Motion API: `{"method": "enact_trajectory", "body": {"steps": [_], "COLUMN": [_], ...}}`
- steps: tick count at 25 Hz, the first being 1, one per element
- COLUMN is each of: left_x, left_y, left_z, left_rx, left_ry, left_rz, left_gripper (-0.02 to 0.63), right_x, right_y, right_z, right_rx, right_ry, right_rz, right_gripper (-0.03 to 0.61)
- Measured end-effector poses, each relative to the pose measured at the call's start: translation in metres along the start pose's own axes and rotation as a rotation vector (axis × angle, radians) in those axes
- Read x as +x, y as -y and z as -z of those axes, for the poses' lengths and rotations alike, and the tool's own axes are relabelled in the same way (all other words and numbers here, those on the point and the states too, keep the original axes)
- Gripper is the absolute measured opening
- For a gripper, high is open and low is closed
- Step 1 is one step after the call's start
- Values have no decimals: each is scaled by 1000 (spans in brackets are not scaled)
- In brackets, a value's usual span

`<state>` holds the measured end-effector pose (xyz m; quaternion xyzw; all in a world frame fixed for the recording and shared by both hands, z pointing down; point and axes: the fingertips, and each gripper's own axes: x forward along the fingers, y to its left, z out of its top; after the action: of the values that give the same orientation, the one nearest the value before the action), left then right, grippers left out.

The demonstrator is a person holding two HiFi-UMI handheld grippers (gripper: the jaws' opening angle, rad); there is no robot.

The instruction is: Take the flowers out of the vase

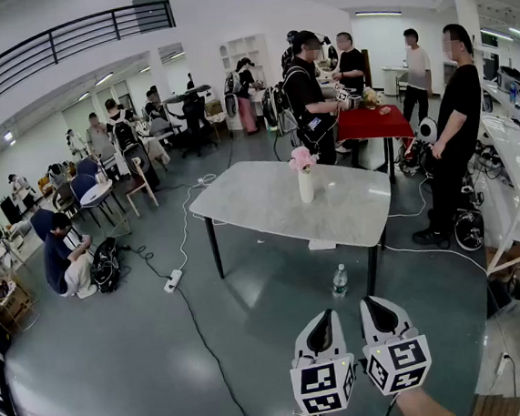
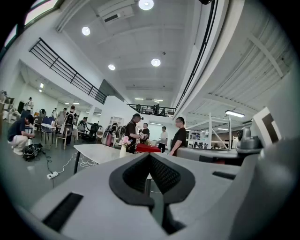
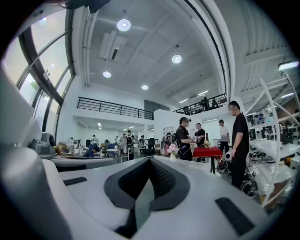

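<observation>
Nothing of the task is showing as done. The pink flowers point(image 1: 302, 159) are sitting upright in the white vase point(image 1: 306, 187), which is standing near the middle of the pale bench point(image 1: 241, 204). Everything is left, by my reckoning: walking up, taking the stems, lifting them clear.

The left gripper point(image 1: 320, 319) and right gripper point(image 1: 380, 304) are hanging side by side low in the head view, pointing level toward the bench. Both pairs of fingers are pressing together with nothing between them; each gripper view is showing its dark pads meeting, no gap.

The flowers are standing well apart from the fingers. Open floor point(image 1: 254, 340) and a water bottle point(image 1: 339, 281) by the bench leg are lying between. In the left gripper view the flowers point(image 2: 124, 140) are showing small, just left of the finger line; in the right gripper view they point(image 3: 173, 148) are showing just right of it. So the vase is standing roughly straight ahead, between the two grippers. The fingers will likely be needing to open before any grasp.
</observation>
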<state>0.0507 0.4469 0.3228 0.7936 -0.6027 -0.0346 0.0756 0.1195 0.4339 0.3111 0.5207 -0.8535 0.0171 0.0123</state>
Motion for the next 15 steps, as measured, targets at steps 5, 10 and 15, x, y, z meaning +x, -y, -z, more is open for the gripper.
{"method": "enact_trajectory", "body": {"steps": [5, 10, 15], "left_x": [-2, -5, -11], "left_y": [-6, -15, -30], "left_z": [0, 0, 3], "left_rx": [-4, -7, -7], "left_ry": [5, 8, 18], "left_rz": [-4, -7, -5], "left_gripper": [3, 3, 3], "right_x": [1, 3, 7], "right_y": [-6, -12, -20], "right_z": [2, 4, 8], "right_rx": [-7, 0, 52], "right_ry": [-2, 0, 27], "right_rz": [-2, 2, 8], "right_gripper": [15, 15, 17]}}
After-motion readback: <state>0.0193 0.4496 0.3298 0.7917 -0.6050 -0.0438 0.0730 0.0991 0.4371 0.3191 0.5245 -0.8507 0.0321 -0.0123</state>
